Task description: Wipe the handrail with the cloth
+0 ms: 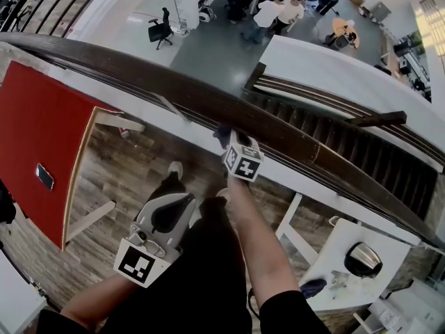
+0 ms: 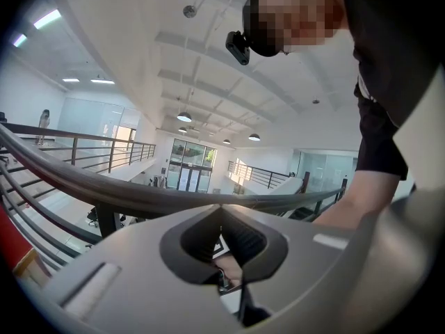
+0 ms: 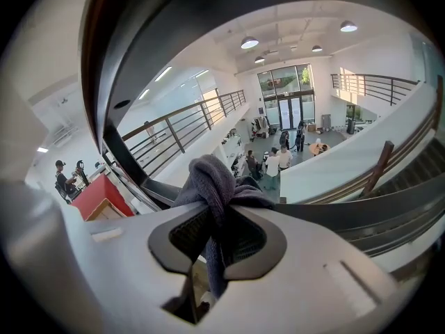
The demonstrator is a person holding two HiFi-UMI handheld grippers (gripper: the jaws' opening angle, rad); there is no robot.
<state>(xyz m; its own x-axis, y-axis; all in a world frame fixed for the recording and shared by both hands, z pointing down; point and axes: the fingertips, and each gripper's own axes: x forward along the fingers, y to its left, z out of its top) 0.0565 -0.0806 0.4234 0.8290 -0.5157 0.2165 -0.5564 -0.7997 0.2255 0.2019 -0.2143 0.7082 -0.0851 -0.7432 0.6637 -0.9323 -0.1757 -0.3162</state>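
A dark wooden handrail [image 1: 174,82] runs on a slant from upper left to lower right in the head view. My right gripper [image 1: 229,143] reaches up to it and is shut on a dark grey-blue cloth [image 1: 221,133], which lies against the rail's near side. In the right gripper view the bunched cloth [image 3: 212,179] sits pinched between the jaws of that gripper [image 3: 221,214], with the handrail [image 3: 348,211] just beyond. My left gripper [image 1: 182,200] hangs back below the rail over the floor. In its own view this gripper [image 2: 221,211] is shut and empty, facing the handrail [image 2: 139,193].
A red table [image 1: 42,138] stands at the left, and a white table [image 1: 348,235] with a metal kettle [image 1: 363,258] at the lower right. Beyond the rail is a drop to a lower floor with people [image 1: 278,12] and a staircase [image 1: 361,145].
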